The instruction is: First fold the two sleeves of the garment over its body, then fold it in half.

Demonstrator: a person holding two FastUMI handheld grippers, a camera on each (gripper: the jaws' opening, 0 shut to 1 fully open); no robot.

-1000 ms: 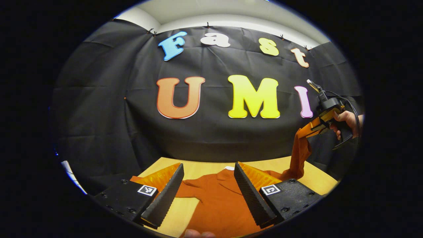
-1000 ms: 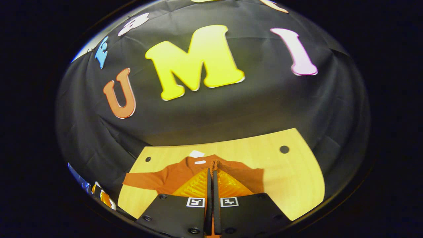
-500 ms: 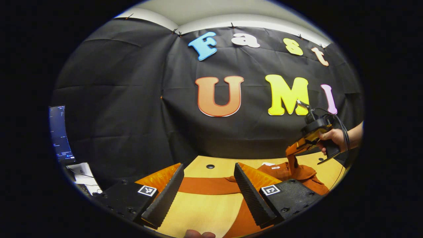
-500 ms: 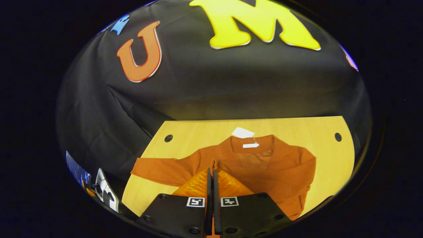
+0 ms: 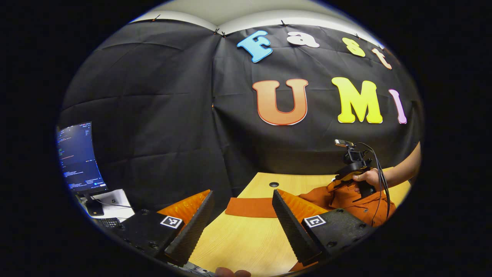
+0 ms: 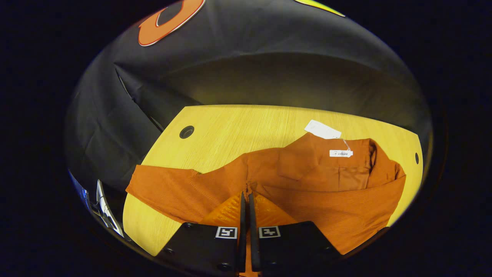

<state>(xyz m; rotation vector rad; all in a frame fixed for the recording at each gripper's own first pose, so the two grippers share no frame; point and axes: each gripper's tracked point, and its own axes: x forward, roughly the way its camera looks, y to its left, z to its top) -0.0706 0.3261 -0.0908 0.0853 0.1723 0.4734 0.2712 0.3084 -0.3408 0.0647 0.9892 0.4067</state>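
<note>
Laying the sleeve [image 6: 330,209] across the body, keep your right gripper [image 6: 246,200] clenched on it until flat; left gripper [image 5: 242,215] gapes empty.

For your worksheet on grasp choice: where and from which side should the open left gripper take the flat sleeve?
Grip the sleeve at its free cuff end, coming from the table's edge side. It lies flat, stretched away from the body, its end just ahead of the left gripper.
</note>
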